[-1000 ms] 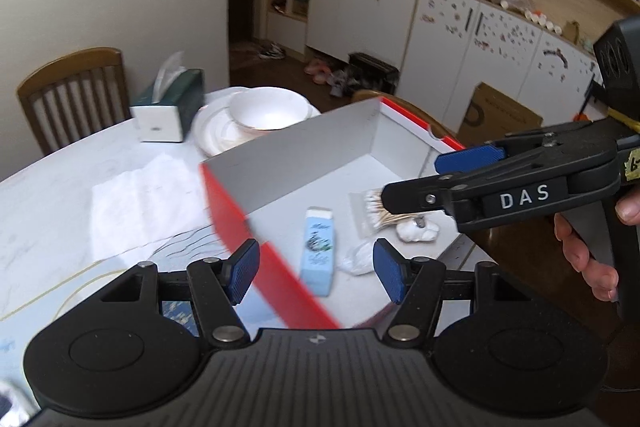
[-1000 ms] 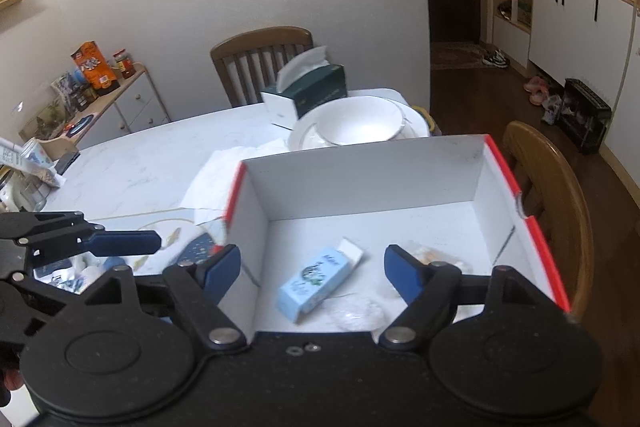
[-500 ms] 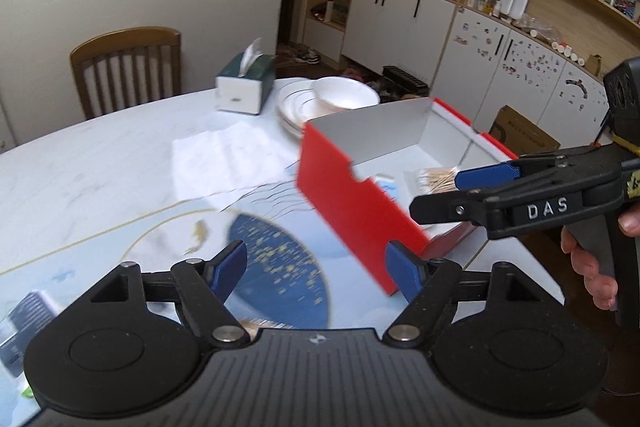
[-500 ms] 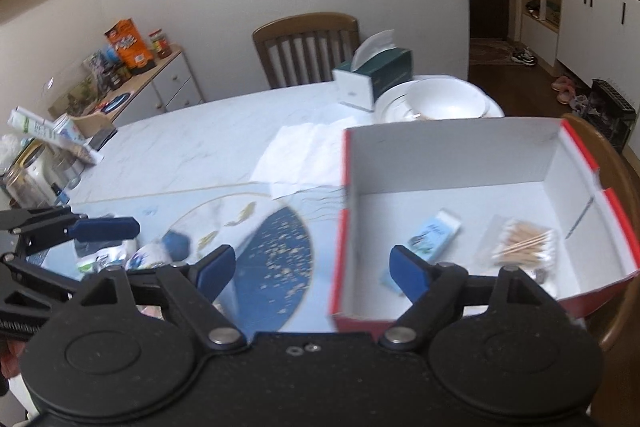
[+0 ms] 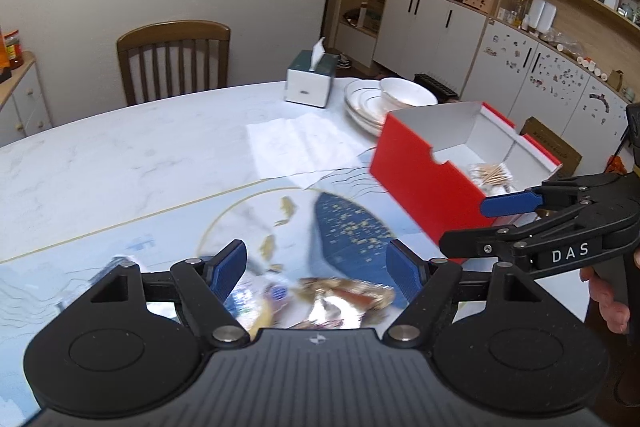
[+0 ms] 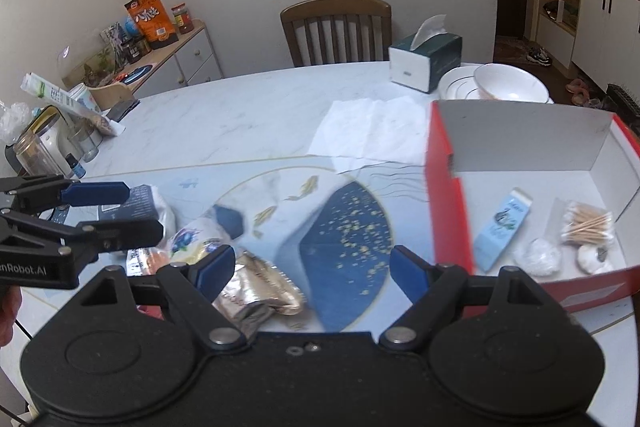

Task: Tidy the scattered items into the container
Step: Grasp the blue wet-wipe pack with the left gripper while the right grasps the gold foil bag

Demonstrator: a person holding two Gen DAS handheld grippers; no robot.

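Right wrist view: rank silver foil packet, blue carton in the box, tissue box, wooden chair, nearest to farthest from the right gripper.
From the right gripper:
1. Silver foil packet, on the table just by its left pad.
2. Blue carton, off to the right inside the red box.
3. Tissue box, far side of the table, right of centre.
4. Wooden chair, behind the table at the wall.

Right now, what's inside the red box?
Inside the red box lie a light blue packet, a bag of cotton swabs and two small white wrapped things. Its near wall hides the front strip of floor.
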